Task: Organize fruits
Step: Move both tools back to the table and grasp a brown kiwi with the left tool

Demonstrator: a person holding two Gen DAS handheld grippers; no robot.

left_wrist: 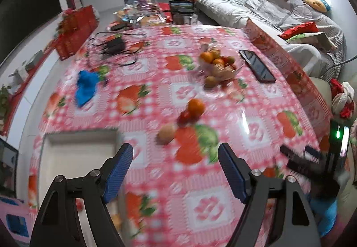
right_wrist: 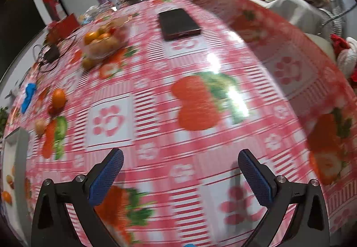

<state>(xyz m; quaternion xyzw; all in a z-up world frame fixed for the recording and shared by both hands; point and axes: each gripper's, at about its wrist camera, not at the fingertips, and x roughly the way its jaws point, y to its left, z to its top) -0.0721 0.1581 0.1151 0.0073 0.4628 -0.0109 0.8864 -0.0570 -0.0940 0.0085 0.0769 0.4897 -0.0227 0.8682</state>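
A clear bowl [left_wrist: 219, 65] of oranges and other fruit stands mid-table; it also shows in the right wrist view [right_wrist: 104, 43]. A brown fruit [left_wrist: 210, 81] lies beside it. Loose on the cloth are an orange [left_wrist: 196, 107], a small red fruit [left_wrist: 184, 118] touching it, and a tan fruit [left_wrist: 167, 134]. A white tray [left_wrist: 78, 157] sits near left. My left gripper [left_wrist: 175, 157] is open and empty above the cloth, just short of the tan fruit. My right gripper [right_wrist: 180, 165] is open and empty over bare cloth. The other gripper [left_wrist: 312, 157] shows at the right edge.
A black phone [left_wrist: 256, 65] lies right of the bowl. A blue cloth [left_wrist: 86, 86] and a black box with cables [left_wrist: 115, 45] lie at the left. Jars and clutter crowd the table's far end. A sofa runs along the right side.
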